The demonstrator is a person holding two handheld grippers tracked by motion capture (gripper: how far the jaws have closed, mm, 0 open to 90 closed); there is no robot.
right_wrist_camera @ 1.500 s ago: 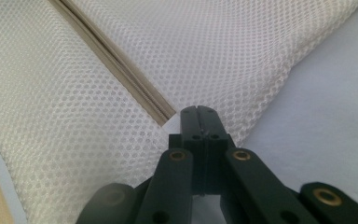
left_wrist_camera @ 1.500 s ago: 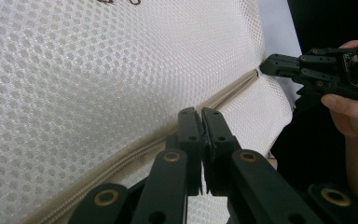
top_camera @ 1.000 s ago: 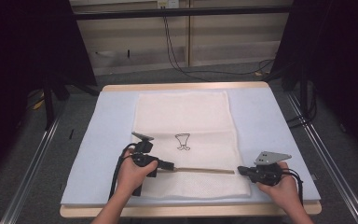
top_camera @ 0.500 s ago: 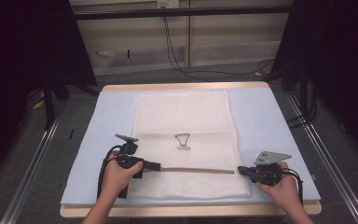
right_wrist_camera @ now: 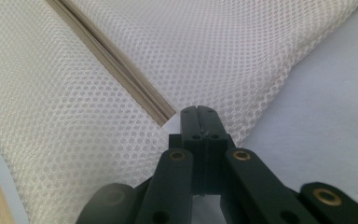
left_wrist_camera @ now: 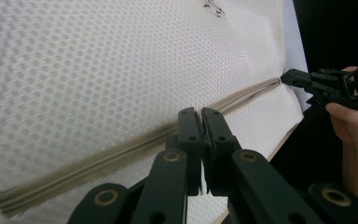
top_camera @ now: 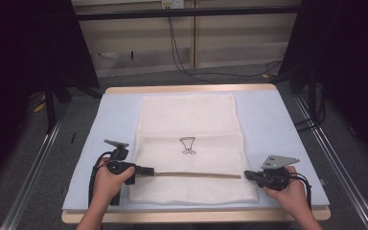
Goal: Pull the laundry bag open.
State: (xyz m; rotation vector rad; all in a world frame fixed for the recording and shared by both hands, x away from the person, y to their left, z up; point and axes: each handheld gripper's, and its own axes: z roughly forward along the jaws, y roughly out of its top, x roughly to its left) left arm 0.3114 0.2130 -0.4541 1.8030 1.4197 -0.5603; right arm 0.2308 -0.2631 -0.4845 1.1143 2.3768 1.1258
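Mesh bag [top_camera: 189, 143] flat on table [top_camera: 268, 124], centre, zipper [top_camera: 196, 174] running left-right across near part. Left gripper [top_camera: 149, 170] at zipper's left end, fingers [left_wrist_camera: 189, 128] closed, pinching at zipper, prob. the pull. Right gripper [top_camera: 247, 175] at right end, fingers [right_wrist_camera: 209, 122] shut on bag edge by zipper end. Small black print [top_camera: 188, 145] mid-bag.

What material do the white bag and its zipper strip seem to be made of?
The white bag looks like soft synthetic mesh fabric: regular small holes, matte, slightly wrinkled. Its zipper strip seems to be beige woven tape, with fine ridges along it; whether the teeth are plastic I cannot tell.
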